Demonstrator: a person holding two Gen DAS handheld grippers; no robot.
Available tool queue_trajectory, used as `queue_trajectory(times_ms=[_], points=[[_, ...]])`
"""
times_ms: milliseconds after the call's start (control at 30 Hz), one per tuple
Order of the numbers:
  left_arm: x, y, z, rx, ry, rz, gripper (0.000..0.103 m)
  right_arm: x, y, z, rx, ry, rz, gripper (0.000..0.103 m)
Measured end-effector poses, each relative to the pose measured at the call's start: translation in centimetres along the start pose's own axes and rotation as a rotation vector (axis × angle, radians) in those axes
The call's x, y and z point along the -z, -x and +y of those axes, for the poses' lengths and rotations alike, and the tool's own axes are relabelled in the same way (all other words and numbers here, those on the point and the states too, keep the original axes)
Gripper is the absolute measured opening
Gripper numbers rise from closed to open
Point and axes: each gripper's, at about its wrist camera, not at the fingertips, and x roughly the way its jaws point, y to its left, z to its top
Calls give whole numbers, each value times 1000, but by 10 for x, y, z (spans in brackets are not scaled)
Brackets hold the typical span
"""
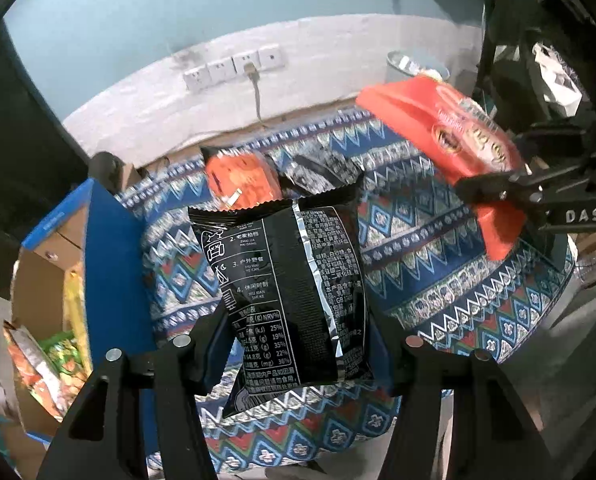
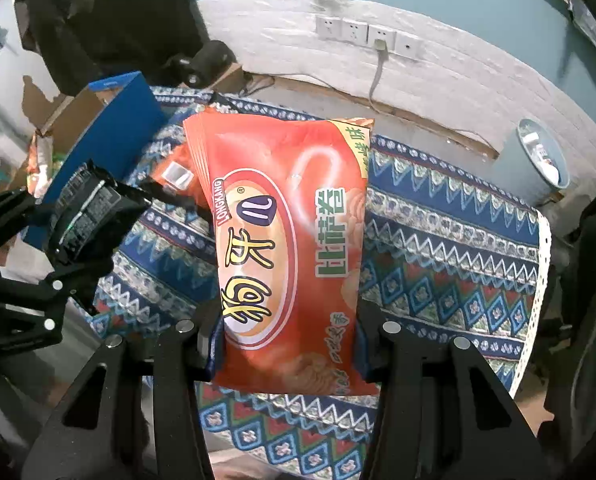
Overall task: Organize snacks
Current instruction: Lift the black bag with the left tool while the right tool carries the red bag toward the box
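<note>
Far left: blue cardboard box (image 1: 98, 264), open, snack packs already inside. Left hand-held gripper (image 1: 294, 364) clamped on black snack bag (image 1: 290, 292), lifted over the patterned tabletop (image 1: 438, 280). Behind it, an orange packet (image 1: 238, 188) lies on the cloth. Right hand-held gripper (image 2: 286, 344) clamped on red snack bag (image 2: 286, 248), also lifted. Step looks like carry phase, both bags picked. Next move probably calls for swinging left to the box, black bag first, then letting go over the opening.

you get even, cool indoor light. glare streaks the black packet (image 1: 294, 292); edges bend and darken, worst near 9 o'clock.
</note>
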Motion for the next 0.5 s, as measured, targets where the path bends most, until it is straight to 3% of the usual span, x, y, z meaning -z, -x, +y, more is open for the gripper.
queue_trajectory(times_ms=[500], points=[[-5,33,53,-94,54,-100,59,-38,-6,42,-52,58,-40,48]])
